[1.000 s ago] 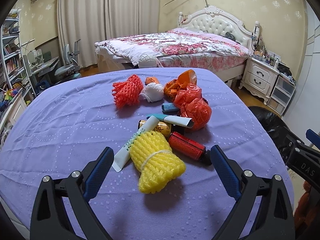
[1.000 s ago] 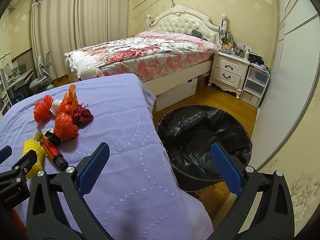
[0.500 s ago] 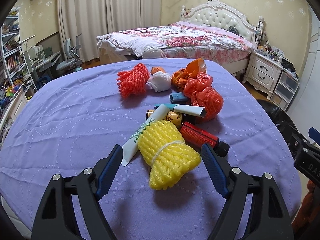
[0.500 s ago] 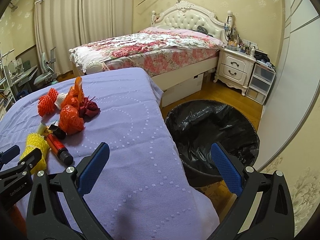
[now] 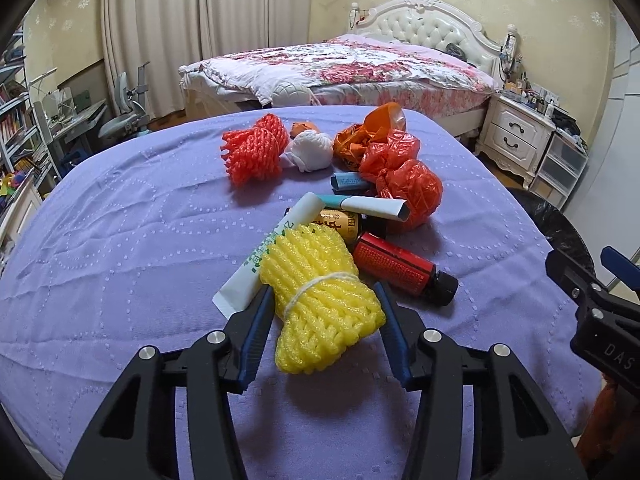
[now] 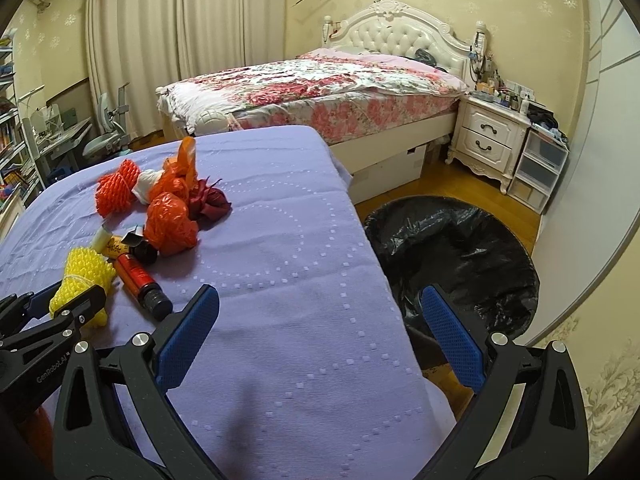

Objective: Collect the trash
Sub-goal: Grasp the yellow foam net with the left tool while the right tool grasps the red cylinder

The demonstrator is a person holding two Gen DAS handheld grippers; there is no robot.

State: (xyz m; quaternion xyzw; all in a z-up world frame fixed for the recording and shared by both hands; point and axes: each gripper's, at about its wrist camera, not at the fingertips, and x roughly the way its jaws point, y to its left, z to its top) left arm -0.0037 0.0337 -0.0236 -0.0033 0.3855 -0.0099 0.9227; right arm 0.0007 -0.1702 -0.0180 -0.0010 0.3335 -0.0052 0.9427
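Note:
A pile of trash lies on the purple table [image 5: 120,240]. My left gripper [image 5: 325,300] has closed its blue pads on both sides of a yellow foam net [image 5: 320,296], which still rests on the cloth; it also shows in the right wrist view [image 6: 82,280]. Behind it lie a white tube [image 5: 272,252], a red bottle with a black cap [image 5: 400,268], a brown can [image 5: 340,224], a red plastic bag [image 5: 408,184] and an orange foam net [image 5: 254,154]. My right gripper [image 6: 320,320] is open and empty above the table's right edge, next to the black-lined trash bin [image 6: 460,256].
A white crumpled wad [image 5: 312,152], an orange bag [image 5: 372,132], a blue tube [image 5: 348,182] and a dark red wrapper [image 6: 210,202] also lie in the pile. A bed [image 6: 320,88] and a white nightstand [image 6: 488,140] stand behind.
My left gripper moved forward over the yellow foam net and its jaws narrowed from wide open onto the net's sides. My right gripper stayed open and shifted slightly.

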